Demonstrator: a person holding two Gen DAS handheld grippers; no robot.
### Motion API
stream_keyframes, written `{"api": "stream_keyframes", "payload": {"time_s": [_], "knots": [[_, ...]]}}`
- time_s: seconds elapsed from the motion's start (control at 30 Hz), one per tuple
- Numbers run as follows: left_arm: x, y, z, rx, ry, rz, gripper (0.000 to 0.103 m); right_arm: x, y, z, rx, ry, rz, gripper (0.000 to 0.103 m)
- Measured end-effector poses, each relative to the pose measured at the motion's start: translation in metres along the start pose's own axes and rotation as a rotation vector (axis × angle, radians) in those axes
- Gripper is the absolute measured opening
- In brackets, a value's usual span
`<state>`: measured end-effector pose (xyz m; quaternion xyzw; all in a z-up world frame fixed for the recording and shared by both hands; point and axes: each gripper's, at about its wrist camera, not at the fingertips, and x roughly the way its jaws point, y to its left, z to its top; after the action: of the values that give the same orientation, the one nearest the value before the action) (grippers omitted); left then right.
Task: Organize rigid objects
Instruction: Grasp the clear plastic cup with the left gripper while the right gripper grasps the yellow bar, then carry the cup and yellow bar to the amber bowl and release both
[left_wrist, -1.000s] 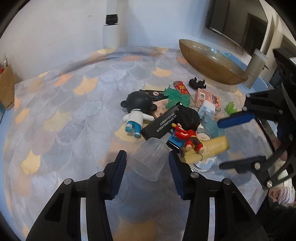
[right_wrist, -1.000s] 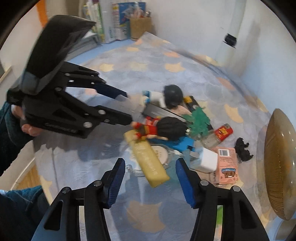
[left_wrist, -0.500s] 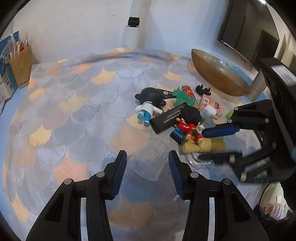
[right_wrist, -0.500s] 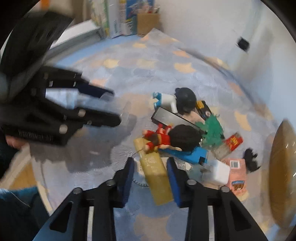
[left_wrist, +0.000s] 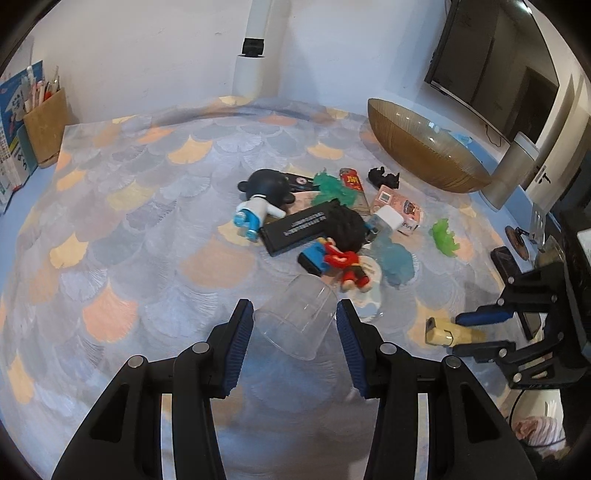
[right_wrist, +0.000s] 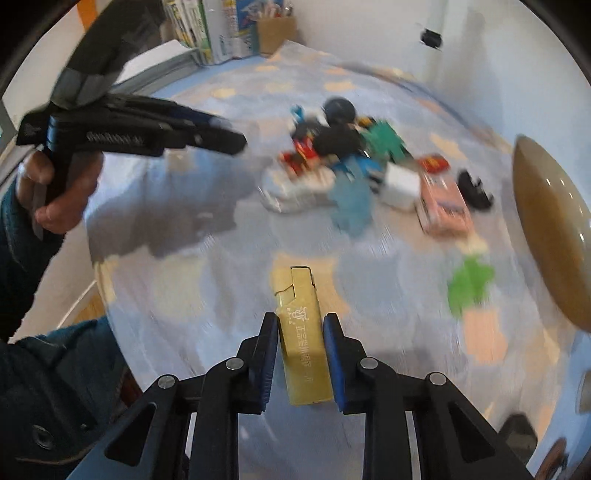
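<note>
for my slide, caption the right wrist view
Right gripper shut on a yellow lighter, clear of the toy pile.

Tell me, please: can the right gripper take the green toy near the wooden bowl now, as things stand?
Probably not yet. The right gripper is shut on the yellow lighter, so its jaws are full. The green toy itself lies uncovered on the cloth, apart from the pile.
</note>
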<state>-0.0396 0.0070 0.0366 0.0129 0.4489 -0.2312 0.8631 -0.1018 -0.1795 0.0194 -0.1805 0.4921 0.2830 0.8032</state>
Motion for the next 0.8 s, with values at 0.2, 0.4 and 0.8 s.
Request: {"api": "stream_keyframes", "payload": {"time_s": [0.2,0.4,0.8], "knots": [[-0.005,-0.013,-0.006,-0.016,-0.001,0.016,0.044,0.002,0.009,-0.007,-0.008,-0.044,-0.019,0.027],[-0.018,-0.048,0.023,0.048,-0.046,0.005,0.044,-0.016,0.019,-0.023,-0.095,-0.145,-0.052,0.023],[0.057,-0.164,0.169,0.103,-0.116,-0.095,0.044,-0.094,-0.186,0.024,0.489,-0.172,-0.366,0.023]]}}
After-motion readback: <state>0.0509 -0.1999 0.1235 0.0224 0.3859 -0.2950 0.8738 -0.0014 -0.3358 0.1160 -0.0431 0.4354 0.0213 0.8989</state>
